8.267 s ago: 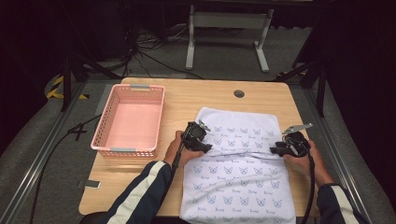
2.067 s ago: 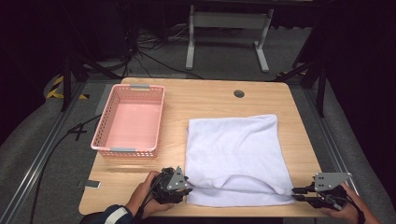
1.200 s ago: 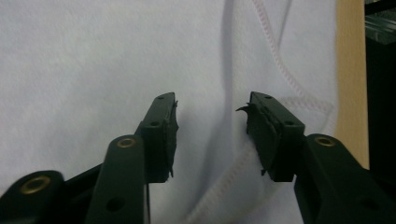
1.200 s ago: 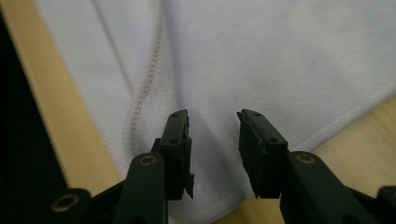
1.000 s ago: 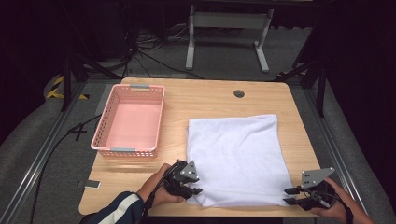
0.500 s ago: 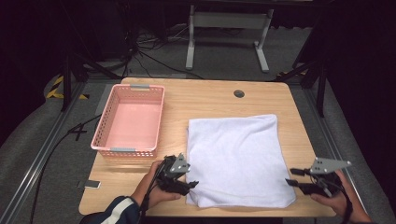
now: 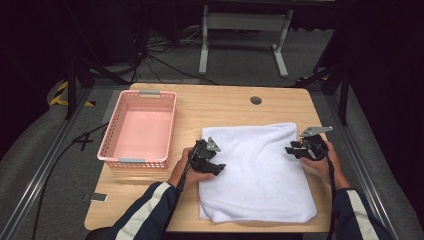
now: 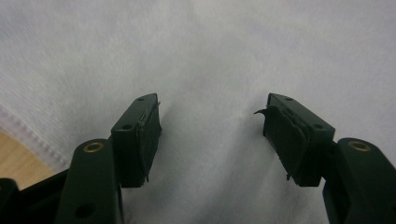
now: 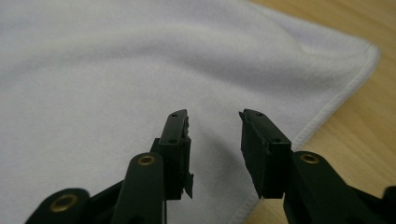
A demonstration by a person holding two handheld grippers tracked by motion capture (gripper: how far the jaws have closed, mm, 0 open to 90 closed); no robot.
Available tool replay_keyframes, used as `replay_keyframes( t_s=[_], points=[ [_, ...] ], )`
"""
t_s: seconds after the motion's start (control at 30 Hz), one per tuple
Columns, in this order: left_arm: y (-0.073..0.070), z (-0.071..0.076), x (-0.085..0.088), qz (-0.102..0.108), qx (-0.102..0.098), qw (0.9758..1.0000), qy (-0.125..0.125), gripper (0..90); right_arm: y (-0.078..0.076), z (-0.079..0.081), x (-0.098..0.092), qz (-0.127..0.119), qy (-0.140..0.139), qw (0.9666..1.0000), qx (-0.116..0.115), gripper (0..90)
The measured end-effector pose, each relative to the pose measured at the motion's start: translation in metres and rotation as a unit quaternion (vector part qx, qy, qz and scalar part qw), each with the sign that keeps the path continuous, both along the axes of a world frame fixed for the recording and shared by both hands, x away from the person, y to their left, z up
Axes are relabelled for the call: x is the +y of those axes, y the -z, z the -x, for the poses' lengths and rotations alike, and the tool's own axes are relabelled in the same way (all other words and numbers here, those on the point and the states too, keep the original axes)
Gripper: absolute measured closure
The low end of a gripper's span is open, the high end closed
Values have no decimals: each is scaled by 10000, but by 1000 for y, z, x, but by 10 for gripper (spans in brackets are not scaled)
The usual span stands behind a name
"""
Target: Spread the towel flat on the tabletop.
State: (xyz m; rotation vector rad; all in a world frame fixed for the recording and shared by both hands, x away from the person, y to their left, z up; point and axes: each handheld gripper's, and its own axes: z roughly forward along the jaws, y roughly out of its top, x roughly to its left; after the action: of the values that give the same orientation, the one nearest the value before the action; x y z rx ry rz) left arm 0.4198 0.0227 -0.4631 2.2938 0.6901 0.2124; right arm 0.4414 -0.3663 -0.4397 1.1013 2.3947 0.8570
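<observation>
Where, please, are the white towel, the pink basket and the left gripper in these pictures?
white towel (image 7: 260, 175): high view, middle of its top surface.
pink basket (image 7: 150, 94): high view, far rim.
left gripper (image 7: 218, 167): high view, between its fingertips.

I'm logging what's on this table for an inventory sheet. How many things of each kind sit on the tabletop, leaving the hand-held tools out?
White towel: 1
Pink basket: 1
Total: 2
</observation>
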Motion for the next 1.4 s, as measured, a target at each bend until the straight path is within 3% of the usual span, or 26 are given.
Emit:
replay_keyframes(
  t_s=[0.13,0.23,0.37,0.43,0.47,0.5,0.53,0.6,0.63,0.7,0.77,0.87,0.9,0.97,1.03,1.07,1.1,1.13,1.2,1.27,1.37,1.4],
  points=[
    [2,8,7,80,1,9998,174,380,9,10,-5,-242,-45,9996,159,642],
    [1,18,9,37,45,9994,328,379,8,21,-9,-207,-153,9994,234,643],
    [-3,40,12,59,422,9955,848,378,5,52,-18,-85,-302,9986,425,642],
    [-5,44,13,14,349,9963,781,376,4,61,-22,-59,-311,9982,512,629],
    [-8,43,14,-97,309,9968,731,360,2,64,-23,-1,-331,9981,518,571],
    [-9,39,15,-41,218,9980,596,336,0,65,-25,89,-256,9985,476,544],
    [-11,34,16,50,137,9991,388,325,-1,64,-27,113,-186,9990,399,554],
    [-16,20,17,262,156,9995,-2,311,-9,58,-34,-133,76,9997,178,561],
    [-19,12,16,238,32,9996,-131,299,-13,53,-37,-230,260,9994,37,564],
    [-23,-6,13,317,-98,9987,-384,283,-20,40,-41,-354,535,9978,-159,565],
    [-22,-22,10,361,-76,9977,-574,270,-24,23,-43,-428,804,9953,-342,553],
    [-20,-35,6,231,-149,9969,-737,254,-24,9,-45,-484,890,9944,-295,515],
    [-16,-46,6,220,-46,9966,-797,251,-22,-1,-42,-427,1021,9935,-273,502],
    [-10,-54,4,119,-22,9955,-939,255,-17,-9,-41,-372,1044,9936,-198,485],
    [-6,-58,4,156,46,9956,-921,242,-14,-12,-39,-277,1009,9944,-180,489],
    [-2,-64,6,78,235,9955,-910,242,-10,-15,-38,-224,1003,9946,-106,487],
    [1,-66,7,162,317,9948,-952,216,-2,-20,-37,-211,1038,9944,36,468],
    [2,-67,7,274,261,9944,-991,203,2,-23,-37,-193,1045,9943,108,464],
    [1,-69,8,217,310,9948,-942,214,7,-27,-38,-184,1113,9935,138,443],
    [1,-67,6,161,251,9960,-847,226,9,-30,-40,-355,1125,9929,172,421],
    [-1,-65,4,212,311,9969,-696,343,9,-34,-40,-349,1041,9937,229,408],
    [-2,-65,5,237,387,9974,-558,442,8,-35,-39,-301,998,9942,247,408]
  ],
)
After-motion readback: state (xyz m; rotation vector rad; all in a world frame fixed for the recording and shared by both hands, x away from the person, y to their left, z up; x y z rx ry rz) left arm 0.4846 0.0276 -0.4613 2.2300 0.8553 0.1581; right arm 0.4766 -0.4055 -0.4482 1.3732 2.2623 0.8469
